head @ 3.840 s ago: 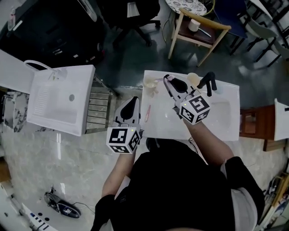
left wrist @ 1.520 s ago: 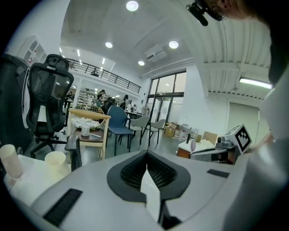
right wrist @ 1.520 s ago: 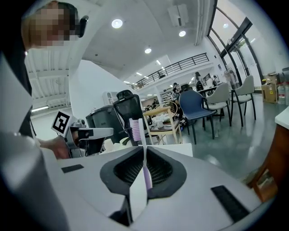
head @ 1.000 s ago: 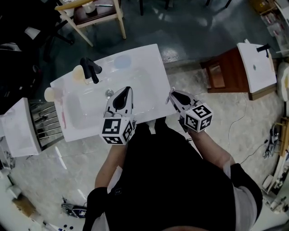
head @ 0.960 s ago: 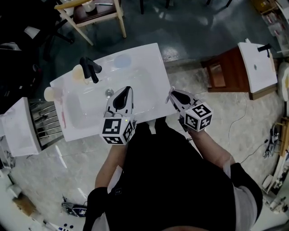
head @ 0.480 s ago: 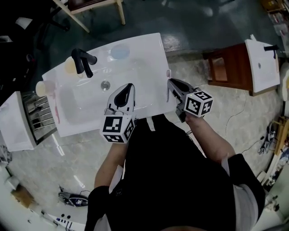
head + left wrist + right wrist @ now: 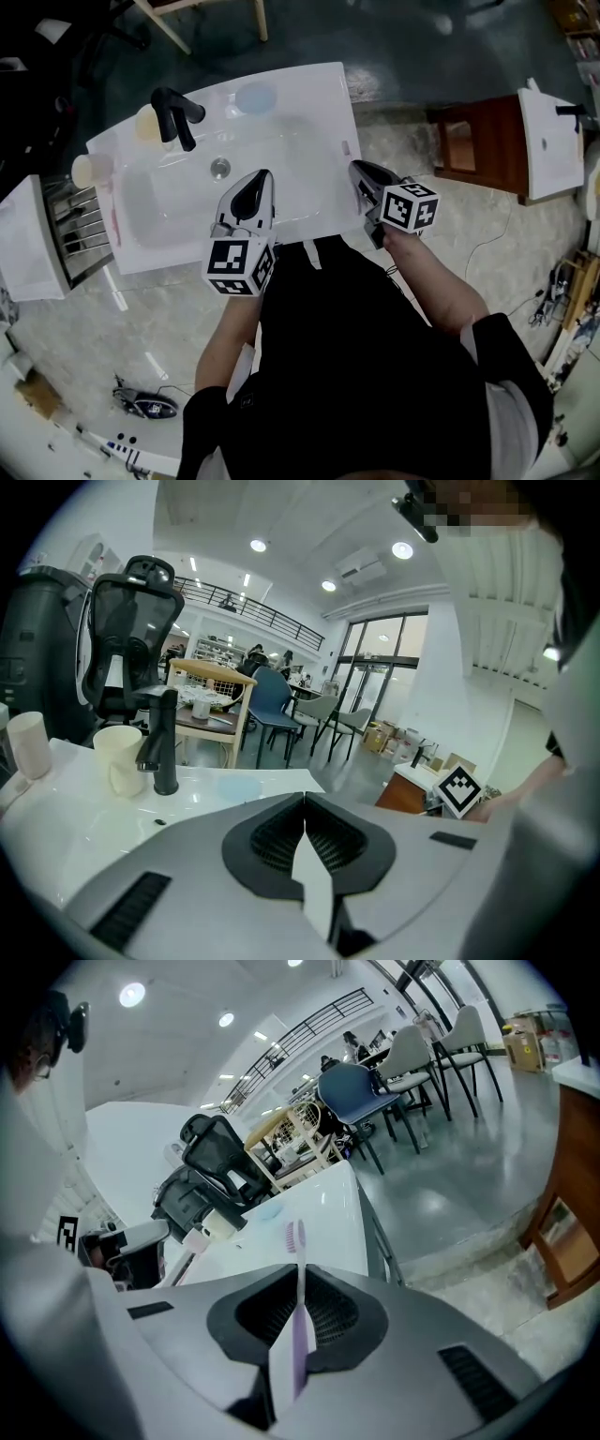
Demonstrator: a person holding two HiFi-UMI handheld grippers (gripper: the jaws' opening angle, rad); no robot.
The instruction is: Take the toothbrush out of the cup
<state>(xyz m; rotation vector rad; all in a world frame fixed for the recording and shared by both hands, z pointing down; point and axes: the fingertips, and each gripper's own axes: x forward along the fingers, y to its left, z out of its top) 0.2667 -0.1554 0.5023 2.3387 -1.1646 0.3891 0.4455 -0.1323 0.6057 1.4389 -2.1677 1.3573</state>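
Toothbrush (image 7: 300, 1318) pinched btwn R gripper (image 7: 300, 1267) fingers (image 7: 337, 1314), head poking fwd

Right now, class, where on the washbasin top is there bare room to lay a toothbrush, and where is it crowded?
Bare: the right ledge of the washbasin top, between bowl and edge, right of the blue patch, near the right gripper holding the toothbrush. Crowded: the back left corner, with faucet, yellowish cup and second cup.
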